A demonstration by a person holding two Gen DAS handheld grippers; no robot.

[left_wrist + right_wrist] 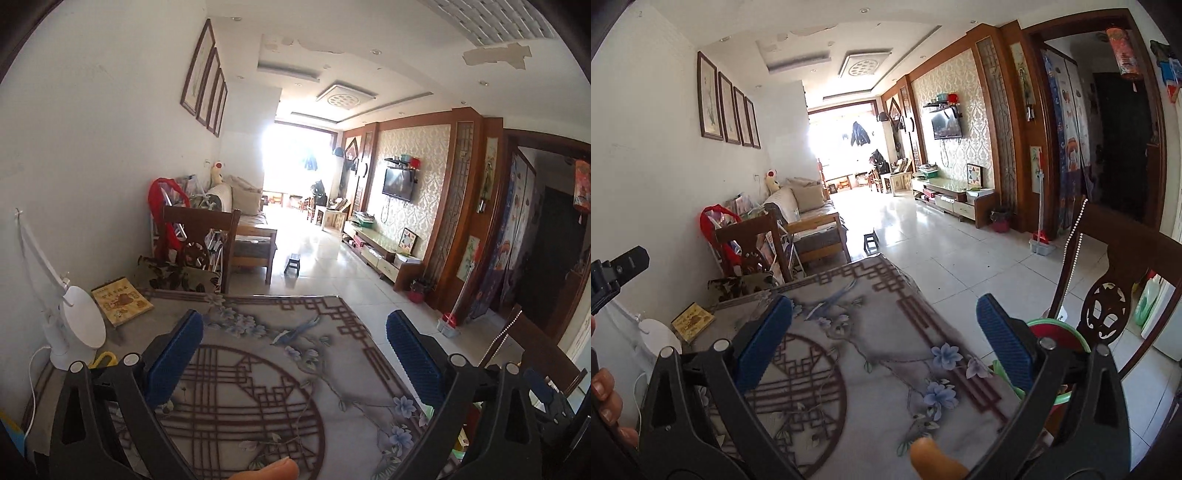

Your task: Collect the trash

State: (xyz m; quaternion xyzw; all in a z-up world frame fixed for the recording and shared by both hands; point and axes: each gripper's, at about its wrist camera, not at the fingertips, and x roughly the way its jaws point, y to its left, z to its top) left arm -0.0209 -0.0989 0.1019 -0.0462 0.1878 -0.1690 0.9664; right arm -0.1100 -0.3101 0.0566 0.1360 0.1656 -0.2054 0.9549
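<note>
2 grippers, both with jaws spread wide, nothing between the blue pads. Left gripper [295, 354] hangs over the patterned tablecloth [258, 369]; right gripper [886, 343] hangs over the same cloth nearer its right edge.

Trash: none identifiable on the cloth in either view. Orientation and long axis of a trash item cannot be given, since no such item shows.

Likely receptacle: green-rimmed bin [1060, 332] with red inside, below the table's right edge, beside the carved wooden chair [1108, 306], partly hidden behind the right gripper's finger. Its mouth appears to face up; a round rim has no long axis to speak of.

On the table otherwise:
- white desk lamp [79, 325], far left
- yellow book [122, 304], lying flat at the far left corner, its long side running roughly along the wall edge
- something yellow [105, 360] by the lamp base, too hidden to name

Step, as judged: search stage, before any pick. Next move calls for tilting or lowering the cameras to scan the table edges and floor, then lining 1 gripper's opening across the narrow side of whatever turns up.
</note>
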